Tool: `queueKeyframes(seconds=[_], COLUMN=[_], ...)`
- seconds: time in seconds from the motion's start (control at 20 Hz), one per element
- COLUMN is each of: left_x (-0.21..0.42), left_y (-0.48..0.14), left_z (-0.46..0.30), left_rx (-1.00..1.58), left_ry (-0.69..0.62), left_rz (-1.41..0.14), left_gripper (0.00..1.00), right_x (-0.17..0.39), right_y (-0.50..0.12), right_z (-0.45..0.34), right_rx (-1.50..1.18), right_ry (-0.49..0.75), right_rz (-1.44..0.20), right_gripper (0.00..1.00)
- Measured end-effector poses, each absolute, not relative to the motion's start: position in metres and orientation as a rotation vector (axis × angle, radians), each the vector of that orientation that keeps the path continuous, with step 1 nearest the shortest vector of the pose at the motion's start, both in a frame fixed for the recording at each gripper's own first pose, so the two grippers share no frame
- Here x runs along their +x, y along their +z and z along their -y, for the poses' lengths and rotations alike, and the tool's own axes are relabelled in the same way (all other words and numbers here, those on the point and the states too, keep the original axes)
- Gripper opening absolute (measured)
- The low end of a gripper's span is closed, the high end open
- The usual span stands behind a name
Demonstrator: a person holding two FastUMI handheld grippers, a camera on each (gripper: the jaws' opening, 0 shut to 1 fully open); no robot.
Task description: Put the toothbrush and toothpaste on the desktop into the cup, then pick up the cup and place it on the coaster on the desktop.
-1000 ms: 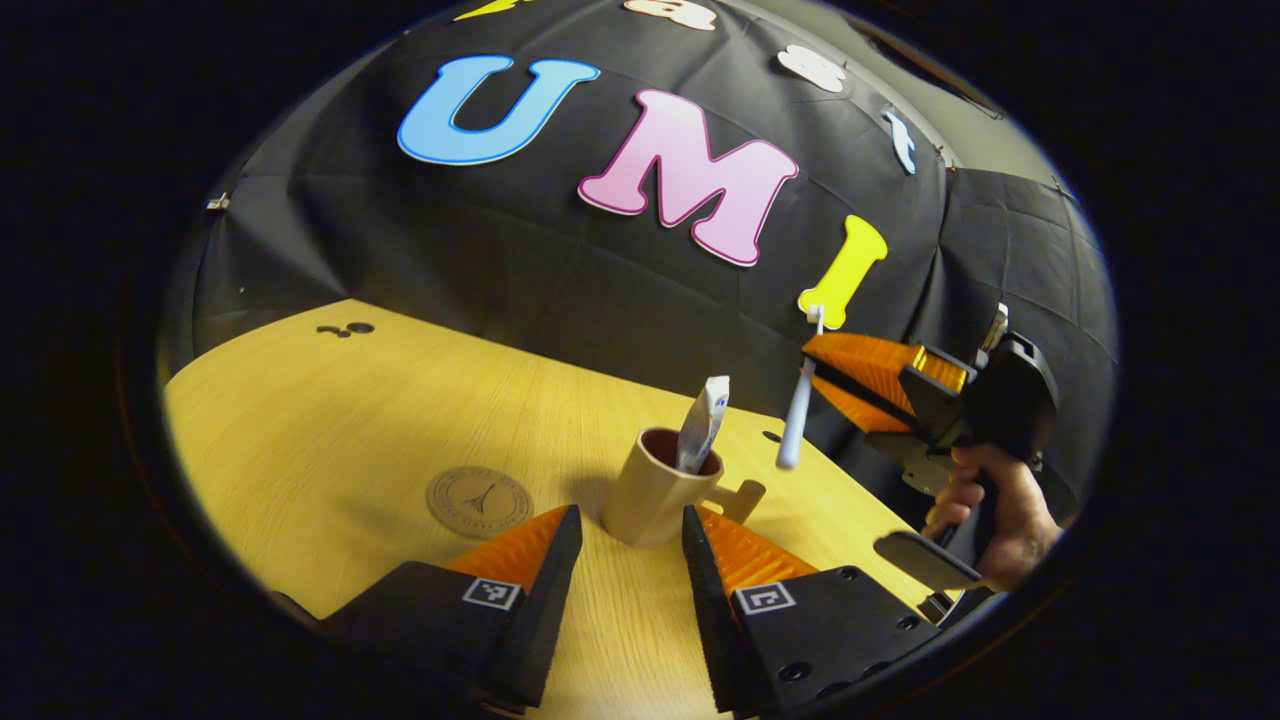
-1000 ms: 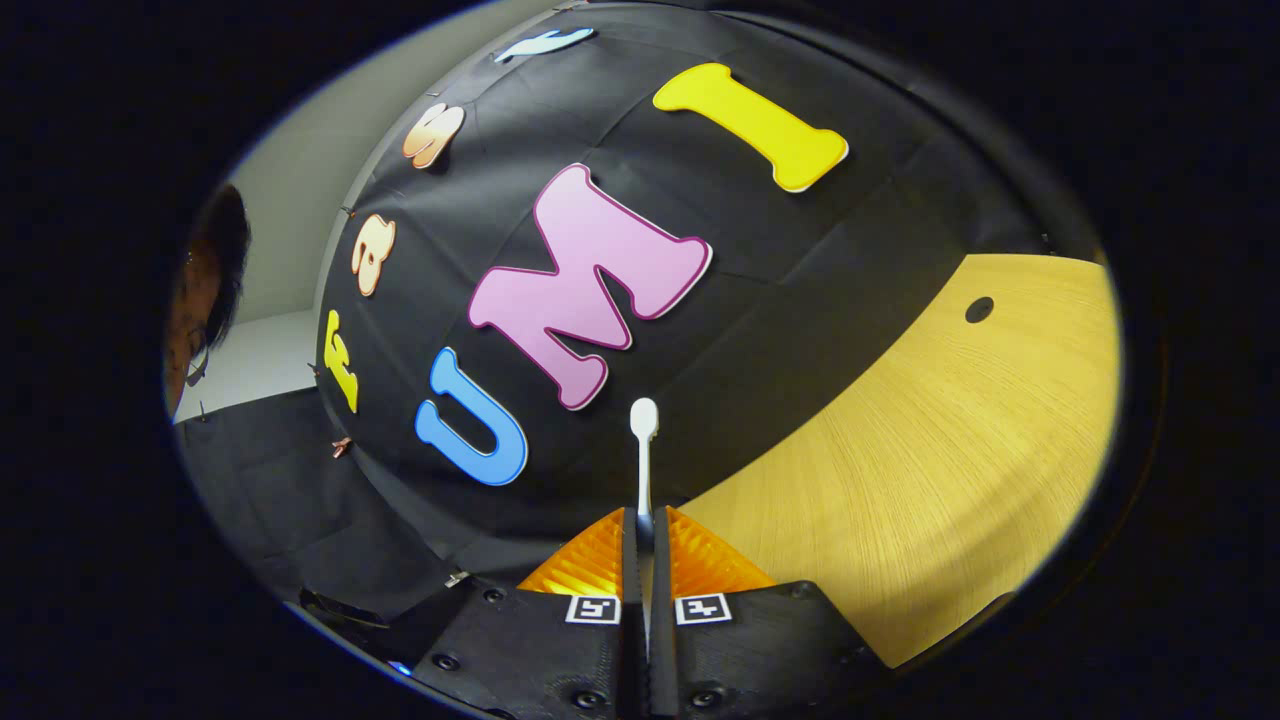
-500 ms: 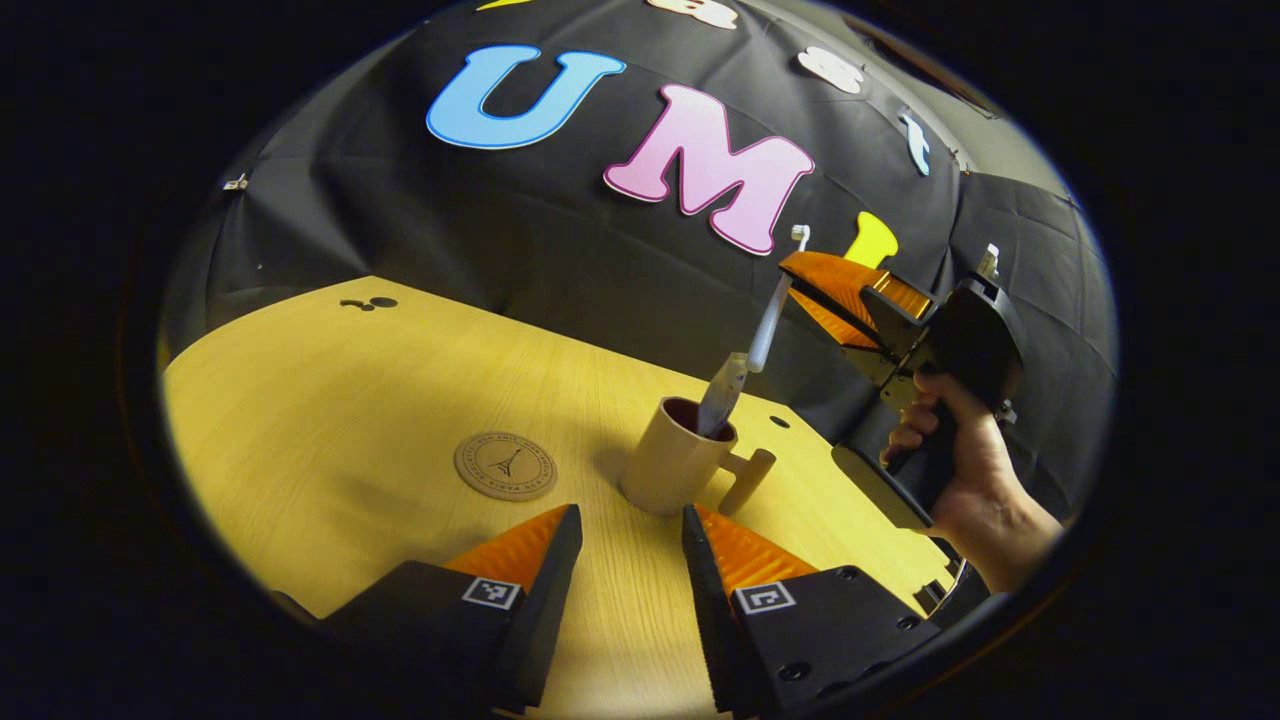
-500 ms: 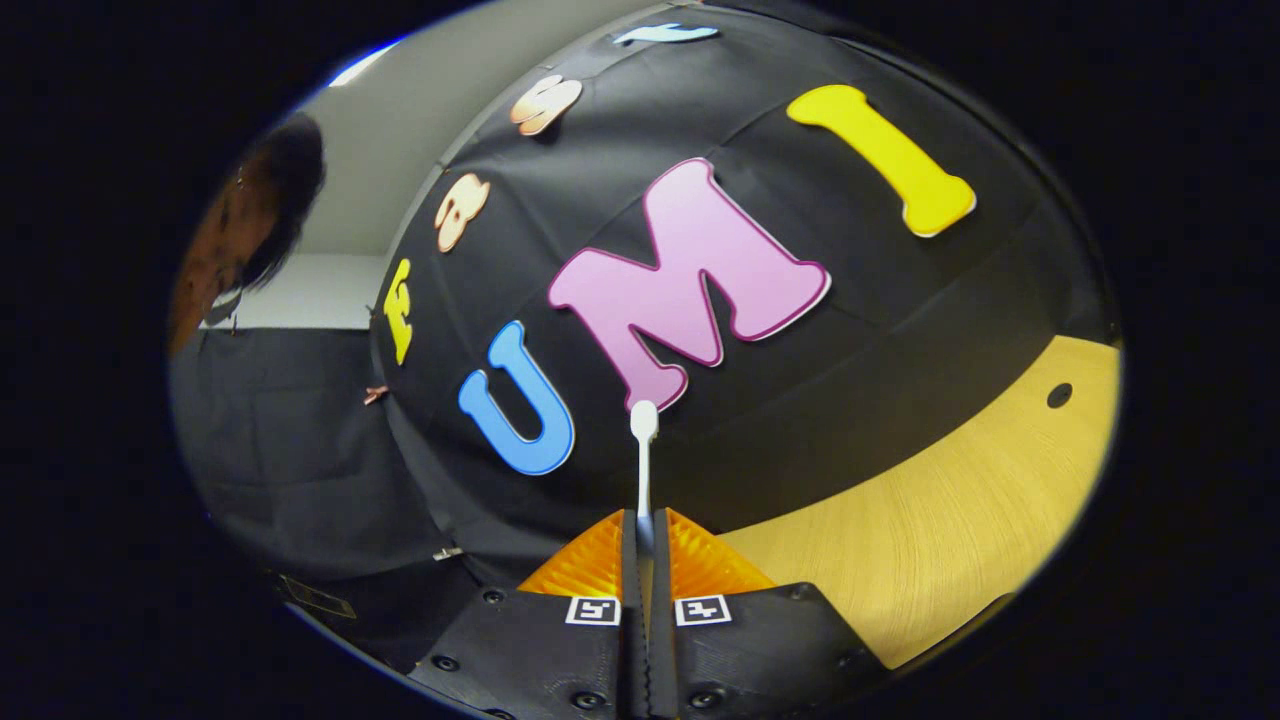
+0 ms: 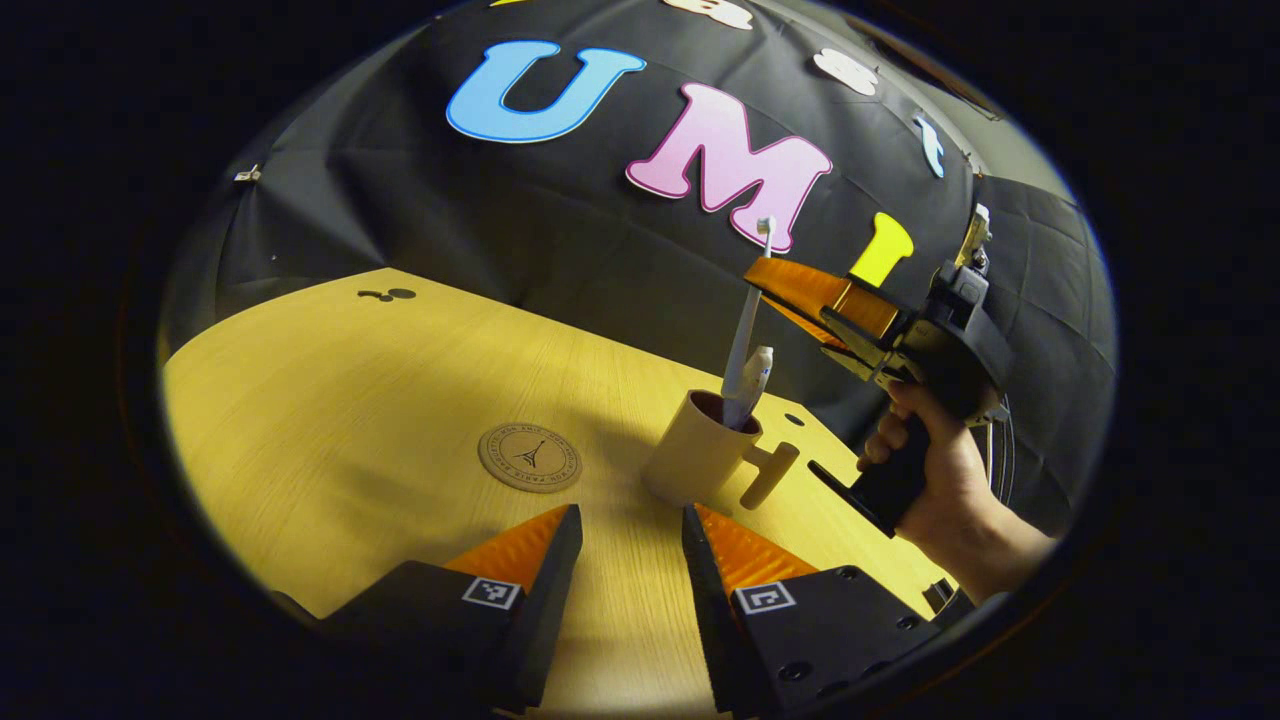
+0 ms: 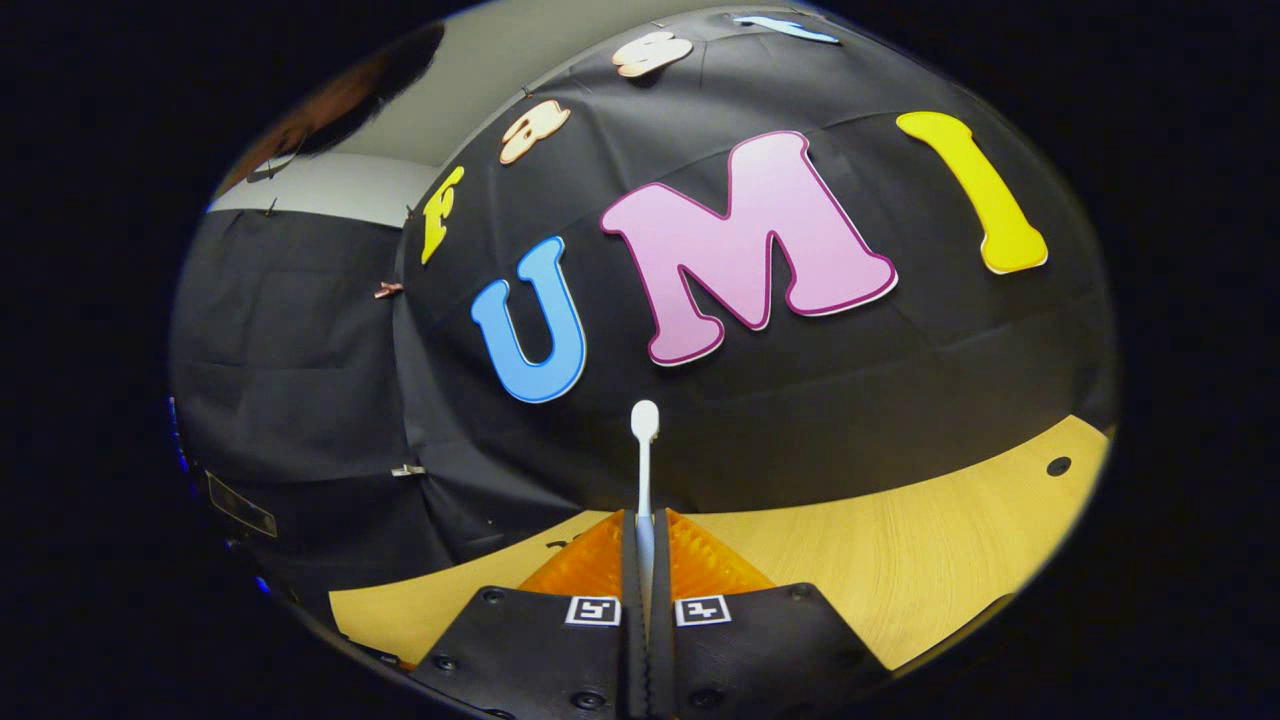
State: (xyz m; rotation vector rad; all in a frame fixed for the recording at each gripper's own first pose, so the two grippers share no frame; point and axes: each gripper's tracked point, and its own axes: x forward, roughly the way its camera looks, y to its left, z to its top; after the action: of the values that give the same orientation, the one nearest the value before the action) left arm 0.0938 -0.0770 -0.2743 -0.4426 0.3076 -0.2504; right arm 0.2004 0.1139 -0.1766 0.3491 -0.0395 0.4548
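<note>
The toothpaste (image 5: 757, 372) is in the cup (image 5: 700, 455). The right claw (image 5: 762, 284) pinches the toothbrush (image 5: 744, 335) above it. The left claw (image 5: 625, 540) is open, empty; the coaster (image 5: 529, 457) waits ahead.

The desk (image 5: 330, 400) is pale yellow wood with fine grain. The cup (image 5: 700, 455) at 4 o'clock from the coaster (image 5: 530, 457) is beige outside and dark reddish brown inside. The coaster is tan with a dark ring and tower print. The toothbrush (image 5: 745, 320) is white, the toothpaste (image 5: 752, 378) white with blue marks.
</note>
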Motion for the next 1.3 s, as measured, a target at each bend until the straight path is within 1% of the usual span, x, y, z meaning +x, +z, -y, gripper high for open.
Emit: queueKeyframes(seconds=[0.5,0.85,1.0,1.1,1.25,1.3], left_x=[0.096,0.095,0.095,0.096,0.096,0.096], left_y=[-0.282,-0.282,-0.282,-0.282,-0.281,-0.281], left_z=[0.069,0.064,0.063,0.064,0.065,0.065], left_rx=[-0.444,-0.448,-0.448,-0.448,-0.454,-0.452], left_ry=[-0.237,-0.229,-0.228,-0.228,-0.231,-0.232], left_rz=[-0.321,-0.325,-0.325,-0.326,-0.324,-0.323], left_gripper=[0.63,0.64,0.63,0.64,0.63,0.64], right_x=[0.201,0.2,0.197,0.195,0.193,0.191], right_y=[-0.211,-0.21,-0.209,-0.209,-0.209,-0.21], right_z=[-0.124,-0.123,-0.123,-0.122,-0.121,-0.122], right_rx=[0.194,0.215,0.22,0.222,0.224,0.226], right_ry=[0.45,0.437,0.437,0.439,0.445,0.45], right_rz=[-0.015,-0.036,-0.046,-0.052,-0.067,-0.072], right_gripper=[0.05,0.08,0.07,0.09,0.09,0.1])
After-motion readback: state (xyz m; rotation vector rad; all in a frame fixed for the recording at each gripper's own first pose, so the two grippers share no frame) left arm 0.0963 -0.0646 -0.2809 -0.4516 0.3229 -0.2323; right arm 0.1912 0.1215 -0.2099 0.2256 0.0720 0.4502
